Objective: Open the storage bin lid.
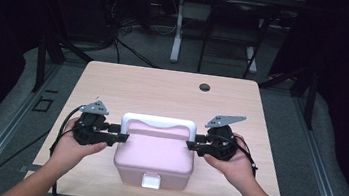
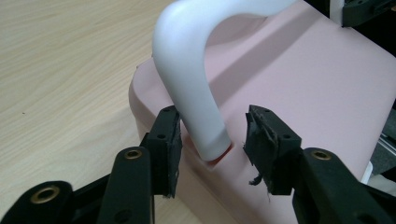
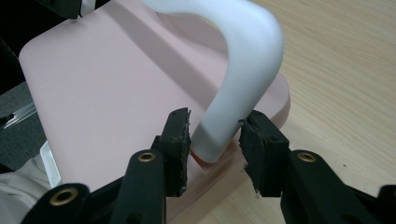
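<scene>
A pink box (image 1: 155, 156) with a white arched handle (image 1: 158, 122) and a white front latch (image 1: 151, 180) sits at the near middle of the wooden table (image 1: 163, 91). My left gripper (image 1: 122, 134) reaches in level from the box's left. In the left gripper view its jaws (image 2: 212, 135) straddle the handle's (image 2: 187, 70) foot; one pad sits against it and the other stands clear. My right gripper (image 1: 191, 144) comes in from the box's right. Its jaws (image 3: 215, 135) bracket the handle's (image 3: 247, 65) other foot closely, with slim gaps at the pads.
A round cable hole (image 1: 204, 87) lies in the table's far right part. Bare wood surrounds the box on the far side and on both flanks. Beyond the table are dark frame legs, floor cables and a white desk leg (image 1: 177, 33).
</scene>
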Demonstrator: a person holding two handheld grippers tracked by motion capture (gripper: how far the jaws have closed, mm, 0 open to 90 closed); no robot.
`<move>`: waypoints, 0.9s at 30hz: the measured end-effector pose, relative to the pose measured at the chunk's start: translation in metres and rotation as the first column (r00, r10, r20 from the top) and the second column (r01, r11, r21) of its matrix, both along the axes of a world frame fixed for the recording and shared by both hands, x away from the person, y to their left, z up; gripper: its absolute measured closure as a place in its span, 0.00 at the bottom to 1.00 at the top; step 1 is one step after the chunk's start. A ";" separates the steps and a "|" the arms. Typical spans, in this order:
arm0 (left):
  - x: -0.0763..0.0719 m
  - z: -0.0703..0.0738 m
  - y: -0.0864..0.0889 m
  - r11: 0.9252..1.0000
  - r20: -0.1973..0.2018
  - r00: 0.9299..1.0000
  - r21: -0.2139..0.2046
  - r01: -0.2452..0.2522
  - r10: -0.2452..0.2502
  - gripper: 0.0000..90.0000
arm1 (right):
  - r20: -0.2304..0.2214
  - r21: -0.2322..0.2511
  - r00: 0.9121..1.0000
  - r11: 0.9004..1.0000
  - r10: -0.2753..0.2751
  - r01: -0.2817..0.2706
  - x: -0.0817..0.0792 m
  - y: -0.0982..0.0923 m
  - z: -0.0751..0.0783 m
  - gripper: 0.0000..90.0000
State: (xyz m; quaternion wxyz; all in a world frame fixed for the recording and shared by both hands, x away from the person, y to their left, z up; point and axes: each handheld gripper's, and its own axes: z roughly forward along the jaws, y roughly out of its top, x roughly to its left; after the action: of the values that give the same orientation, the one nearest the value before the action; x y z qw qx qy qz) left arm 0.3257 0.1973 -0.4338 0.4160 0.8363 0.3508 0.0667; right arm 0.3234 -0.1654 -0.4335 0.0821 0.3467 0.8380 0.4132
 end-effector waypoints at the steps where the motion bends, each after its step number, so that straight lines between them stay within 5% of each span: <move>1: -0.001 0.000 0.000 1.000 0.006 1.000 0.001 -0.003 0.003 0.63 | 0.002 -0.003 1.000 1.000 0.000 0.000 0.000 0.000 0.000 0.71; 9: -0.006 0.000 0.000 1.000 0.036 0.999 0.012 0.001 -0.002 0.71 | 0.029 -0.022 0.999 1.000 0.014 -0.014 -0.005 0.003 0.001 0.79; 27: -0.008 -0.002 0.002 1.000 0.038 0.999 -0.001 -0.004 0.004 0.82 | 0.030 0.022 0.999 1.000 0.010 -0.010 -0.008 0.000 -0.002 0.83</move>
State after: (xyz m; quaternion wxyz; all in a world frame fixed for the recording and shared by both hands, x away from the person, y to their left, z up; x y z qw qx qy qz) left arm 0.3179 0.1996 -0.4354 0.4228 0.8340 0.3446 0.0834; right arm 0.3152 -0.1653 -0.4359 0.0890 0.3371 0.8338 0.4279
